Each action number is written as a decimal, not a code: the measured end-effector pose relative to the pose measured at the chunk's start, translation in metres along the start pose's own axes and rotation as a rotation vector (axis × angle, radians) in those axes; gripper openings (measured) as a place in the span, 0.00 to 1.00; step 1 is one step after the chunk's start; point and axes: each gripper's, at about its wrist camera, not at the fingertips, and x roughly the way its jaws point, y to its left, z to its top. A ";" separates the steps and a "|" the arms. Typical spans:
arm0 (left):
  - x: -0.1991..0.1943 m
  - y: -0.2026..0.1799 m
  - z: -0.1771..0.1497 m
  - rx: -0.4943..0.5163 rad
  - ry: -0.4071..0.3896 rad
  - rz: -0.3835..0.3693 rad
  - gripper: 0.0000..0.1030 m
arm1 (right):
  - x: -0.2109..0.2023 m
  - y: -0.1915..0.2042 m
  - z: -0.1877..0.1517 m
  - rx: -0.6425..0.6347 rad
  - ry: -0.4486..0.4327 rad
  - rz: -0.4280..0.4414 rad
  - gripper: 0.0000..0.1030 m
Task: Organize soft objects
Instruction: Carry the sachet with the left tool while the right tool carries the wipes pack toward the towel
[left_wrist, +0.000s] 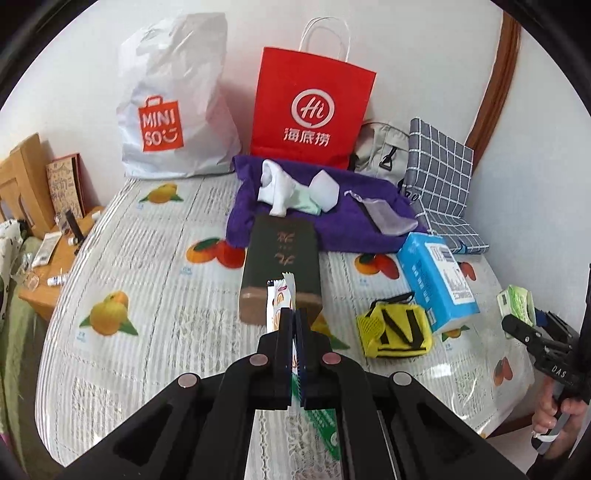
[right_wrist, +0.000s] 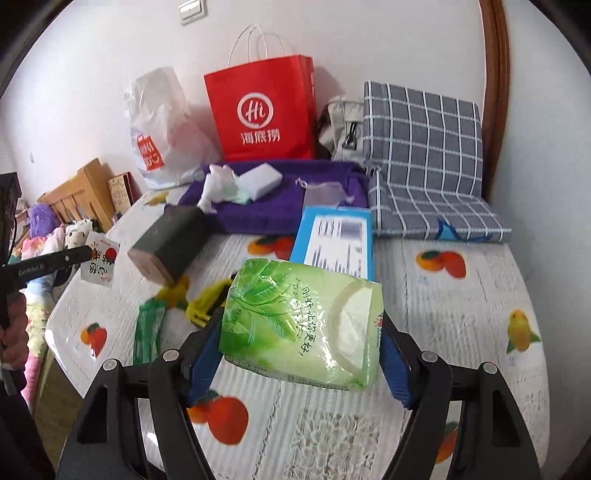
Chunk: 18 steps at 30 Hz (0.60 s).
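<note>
From my left wrist camera, I see the left gripper (left_wrist: 293, 314) pinched narrow on a thin white snack sachet (left_wrist: 279, 297) with orange print, held up over the fruit-print tablecloth (left_wrist: 147, 258). At twelve o'clock past it lies a dark green box (left_wrist: 282, 254), then the purple towel (left_wrist: 321, 221) carrying white socks (left_wrist: 275, 188) and a white sponge (left_wrist: 325, 190). A yellow pouch (left_wrist: 395, 330) sits at two o'clock beside a blue tissue box (left_wrist: 436, 273).

From my right wrist camera, the right gripper (right_wrist: 301, 350) clamps a green tissue pack (right_wrist: 299, 328) between its blue pads (right_wrist: 201, 362) (held above the cloth). The grey checked fabric (right_wrist: 421, 158) lies at one o'clock.
</note>
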 end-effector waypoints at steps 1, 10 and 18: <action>0.001 -0.001 0.004 0.002 -0.003 -0.002 0.03 | 0.000 0.000 0.004 0.002 -0.002 0.001 0.73; 0.011 -0.003 0.032 0.003 -0.006 -0.012 0.03 | 0.004 -0.006 0.037 0.015 -0.029 -0.005 0.73; 0.025 -0.010 0.058 0.022 -0.008 -0.012 0.03 | 0.018 -0.015 0.065 0.054 -0.043 0.004 0.73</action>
